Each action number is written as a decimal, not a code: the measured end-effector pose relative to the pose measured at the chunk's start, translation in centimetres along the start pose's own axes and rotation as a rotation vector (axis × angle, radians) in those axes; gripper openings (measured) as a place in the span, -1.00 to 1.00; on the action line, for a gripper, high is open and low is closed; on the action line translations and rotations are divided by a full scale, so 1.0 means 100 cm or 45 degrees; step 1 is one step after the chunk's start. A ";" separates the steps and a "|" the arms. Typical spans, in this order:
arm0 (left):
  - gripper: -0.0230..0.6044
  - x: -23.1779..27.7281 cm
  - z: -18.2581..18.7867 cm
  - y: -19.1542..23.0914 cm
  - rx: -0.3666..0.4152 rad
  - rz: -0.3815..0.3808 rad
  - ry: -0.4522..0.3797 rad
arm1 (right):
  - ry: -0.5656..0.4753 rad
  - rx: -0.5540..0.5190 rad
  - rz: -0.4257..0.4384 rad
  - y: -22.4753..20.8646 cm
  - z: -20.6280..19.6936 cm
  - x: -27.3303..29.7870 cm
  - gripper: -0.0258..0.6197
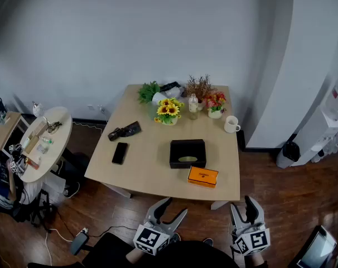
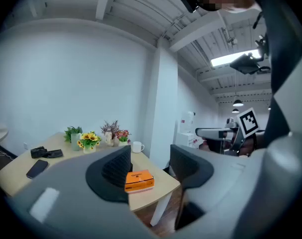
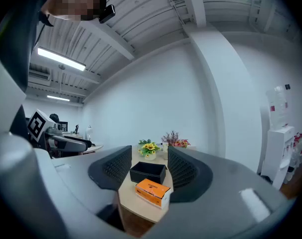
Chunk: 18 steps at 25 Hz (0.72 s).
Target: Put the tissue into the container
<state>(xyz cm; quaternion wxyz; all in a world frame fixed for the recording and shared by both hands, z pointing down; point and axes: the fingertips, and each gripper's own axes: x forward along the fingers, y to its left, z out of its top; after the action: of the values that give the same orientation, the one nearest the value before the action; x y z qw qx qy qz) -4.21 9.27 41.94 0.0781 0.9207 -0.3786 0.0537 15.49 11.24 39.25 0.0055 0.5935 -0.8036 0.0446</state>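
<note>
The orange tissue box (image 1: 202,176) lies near the front edge of the wooden table (image 1: 152,172), just in front of the open black container (image 1: 187,153). Both grippers hang below that front edge, short of the table. My left gripper (image 1: 170,210) is open with nothing between its fingers. My right gripper (image 1: 242,205) is open and empty too. In the left gripper view the tissue box (image 2: 139,180) shows between the spread jaws, far off. The right gripper view has the tissue box (image 3: 152,190) and the container (image 3: 147,172) ahead between its jaws.
On the table also lie a black phone (image 1: 119,153), a dark pouch (image 1: 124,131), sunflowers (image 1: 168,110), a bottle (image 1: 193,106), more flowers (image 1: 215,102) and a white mug (image 1: 231,125). A round side table (image 1: 57,121) with clutter stands at the left. Cables run over the wooden floor.
</note>
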 end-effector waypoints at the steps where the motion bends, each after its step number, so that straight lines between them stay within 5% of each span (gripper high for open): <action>1: -0.18 0.000 0.000 0.000 0.004 -0.001 0.001 | 0.000 0.000 0.001 0.001 -0.001 0.000 -0.22; 9: -0.18 0.000 -0.003 0.008 0.012 -0.004 0.027 | 0.021 -0.021 -0.012 0.003 -0.004 0.005 -0.22; 18: -0.18 0.029 -0.026 0.039 0.155 -0.105 0.135 | 0.132 -0.090 -0.037 -0.001 -0.035 0.040 -0.22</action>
<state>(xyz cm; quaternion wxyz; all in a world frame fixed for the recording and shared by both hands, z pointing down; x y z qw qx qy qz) -5.02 5.00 45.33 0.0441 0.9344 -0.3318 0.1219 14.23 7.65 43.03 0.0687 0.6013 -0.7947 0.0469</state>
